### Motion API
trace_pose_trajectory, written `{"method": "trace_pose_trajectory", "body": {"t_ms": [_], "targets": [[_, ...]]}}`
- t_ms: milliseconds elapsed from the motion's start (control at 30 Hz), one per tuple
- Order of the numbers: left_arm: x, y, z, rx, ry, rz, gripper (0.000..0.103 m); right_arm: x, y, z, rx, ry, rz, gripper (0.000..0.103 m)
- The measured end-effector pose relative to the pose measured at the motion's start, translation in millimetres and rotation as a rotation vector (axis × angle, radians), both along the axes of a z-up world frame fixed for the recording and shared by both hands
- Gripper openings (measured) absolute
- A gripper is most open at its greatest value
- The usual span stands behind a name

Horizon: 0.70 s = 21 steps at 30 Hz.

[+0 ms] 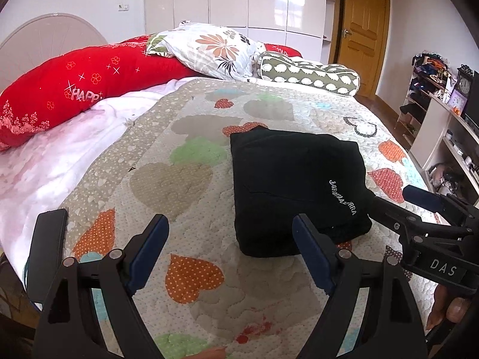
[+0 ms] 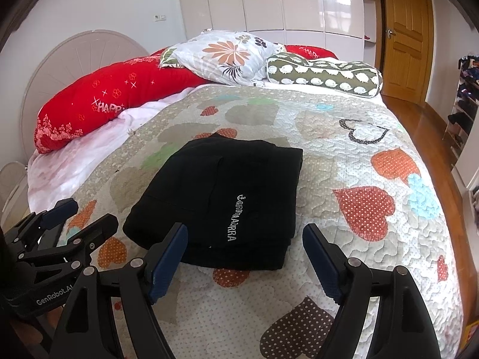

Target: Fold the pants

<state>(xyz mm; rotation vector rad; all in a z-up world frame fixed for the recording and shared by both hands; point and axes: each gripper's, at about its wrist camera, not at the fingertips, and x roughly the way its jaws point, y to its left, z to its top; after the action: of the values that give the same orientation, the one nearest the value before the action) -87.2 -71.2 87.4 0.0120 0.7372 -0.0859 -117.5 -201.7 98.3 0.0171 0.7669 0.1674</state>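
Observation:
The black pants lie folded into a compact rectangle on the heart-patterned quilt, with white lettering on top; they also show in the right wrist view. My left gripper is open and empty, held just in front of and left of the pants' near edge. My right gripper is open and empty, its jaws hovering over the pants' near edge. The right gripper also appears at the right of the left wrist view, and the left gripper at the left of the right wrist view.
A red bolster, a floral pillow and a green patterned bolster lie at the head of the bed. A shelf unit stands to the right, a wooden door beyond. The quilt spreads around the pants.

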Motion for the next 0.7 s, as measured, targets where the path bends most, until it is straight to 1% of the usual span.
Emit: {"method": "trace_pose_trajectory", "body": {"t_ms": [700], "targets": [[2.3,-4.5,-1.6,0.0,0.007,-0.01,0.085,3.4,-3.0,-3.4,-0.002,0.011,-0.003,0.081]]}}
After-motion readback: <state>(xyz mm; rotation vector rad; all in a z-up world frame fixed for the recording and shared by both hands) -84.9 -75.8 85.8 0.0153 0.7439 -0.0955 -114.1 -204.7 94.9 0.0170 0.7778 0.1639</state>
